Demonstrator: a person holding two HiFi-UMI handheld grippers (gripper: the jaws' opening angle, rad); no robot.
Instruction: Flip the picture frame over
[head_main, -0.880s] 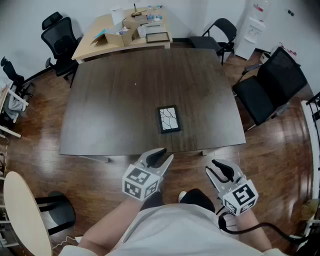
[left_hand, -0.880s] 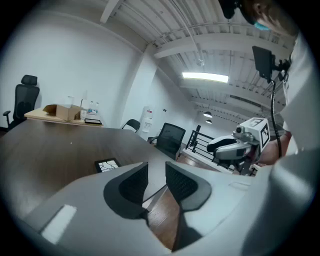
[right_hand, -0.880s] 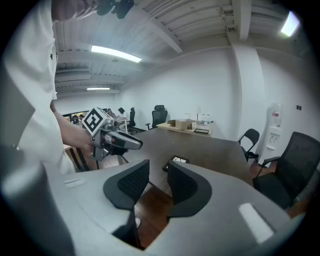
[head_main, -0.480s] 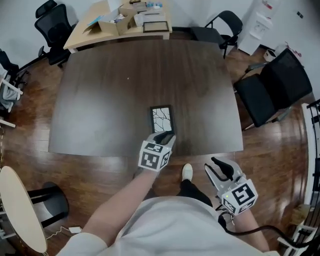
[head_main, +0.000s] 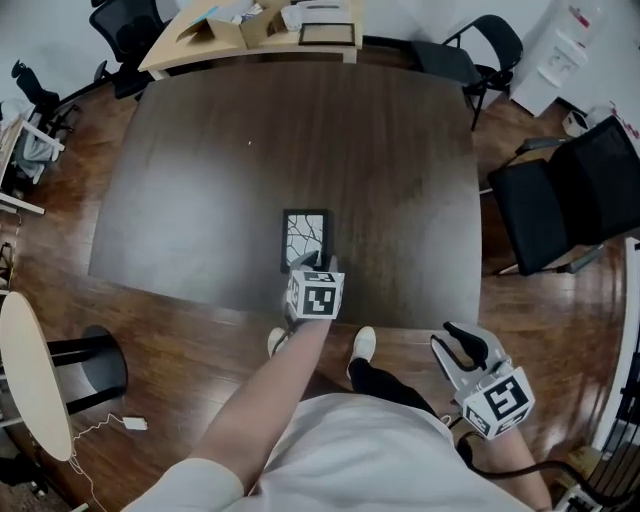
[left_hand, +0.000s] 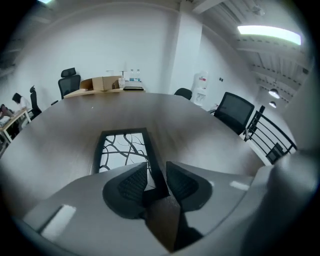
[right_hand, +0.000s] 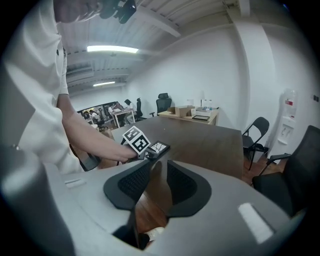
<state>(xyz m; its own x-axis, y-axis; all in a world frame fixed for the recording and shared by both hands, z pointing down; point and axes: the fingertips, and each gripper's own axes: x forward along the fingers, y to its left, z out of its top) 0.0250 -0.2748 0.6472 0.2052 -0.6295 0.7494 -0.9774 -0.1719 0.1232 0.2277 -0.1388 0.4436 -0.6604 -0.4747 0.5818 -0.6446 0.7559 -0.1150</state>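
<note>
The picture frame (head_main: 304, 238), black-edged with a branch drawing facing up, lies flat on the dark table (head_main: 230, 150) near its front edge. My left gripper (head_main: 312, 263) is at the frame's near right corner. In the left gripper view the jaws stand slightly apart, one on either side of the frame's (left_hand: 122, 150) right border, and the left gripper (left_hand: 156, 172) is open. My right gripper (head_main: 462, 345) hangs open and holds nothing, off the table over the floor at the lower right. From the right gripper (right_hand: 159, 175) view, the frame (right_hand: 159, 147) shows beyond the left gripper's marker cube (right_hand: 136, 140).
A black office chair (head_main: 560, 200) stands at the table's right and a folding chair (head_main: 480, 45) at the far right corner. A light wooden desk (head_main: 250, 25) with boxes stands behind. A round pale table (head_main: 35, 380) is at the lower left. My shoes (head_main: 362, 345) are below the table edge.
The left gripper has moved forward from in front of my body onto the table and reached the frame's near right corner. The right gripper has stayed low at the right.
</note>
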